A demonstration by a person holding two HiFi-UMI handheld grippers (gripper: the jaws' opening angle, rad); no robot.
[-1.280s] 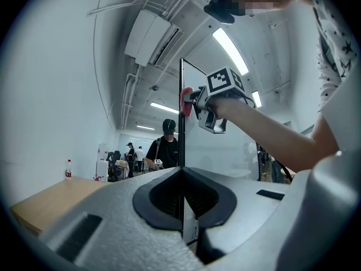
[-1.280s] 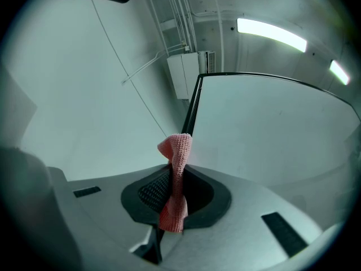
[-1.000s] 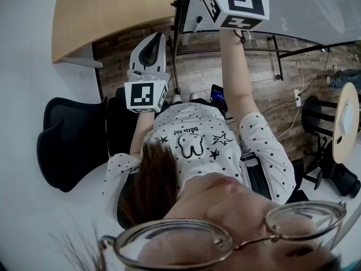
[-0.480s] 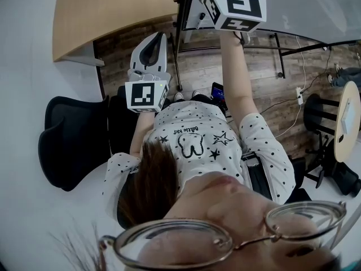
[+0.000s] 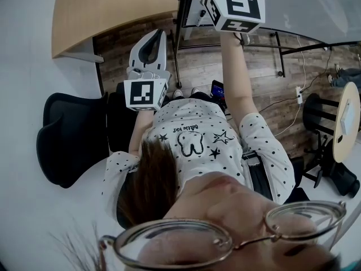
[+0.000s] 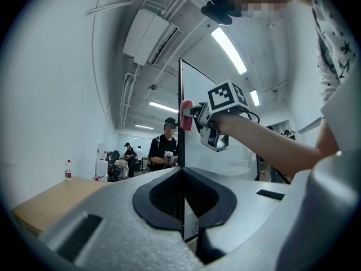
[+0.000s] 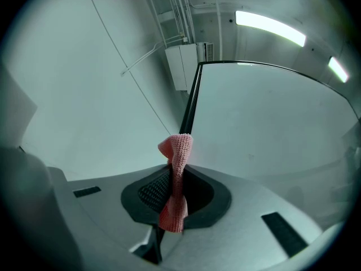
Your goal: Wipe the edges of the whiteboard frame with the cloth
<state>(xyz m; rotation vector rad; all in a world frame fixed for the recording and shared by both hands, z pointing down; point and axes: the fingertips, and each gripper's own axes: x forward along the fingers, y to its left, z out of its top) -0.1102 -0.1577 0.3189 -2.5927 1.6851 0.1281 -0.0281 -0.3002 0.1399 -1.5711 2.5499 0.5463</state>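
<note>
Two grippers up: the right gripper (image 7: 179,176) is pinching the pink cloth (image 7: 179,145) in its fingers against the black whiteboard frame (image 7: 190,103), the left gripper (image 6: 181,173) is hanging with fingers shut, empty; risk: the thin fold could be rolling off-edge, leaving bare fingers scraping.

— What did the head view miss?
— On my right gripper (image 7: 176,176), the marker cube (image 5: 234,4) hid most of the jaws there, and the whiteboard (image 5: 304,4) ran off the top edge.
— And the frame (image 7: 190,100)?
— The cloth (image 7: 181,145) covered its lower stretch in my right gripper view.
</note>
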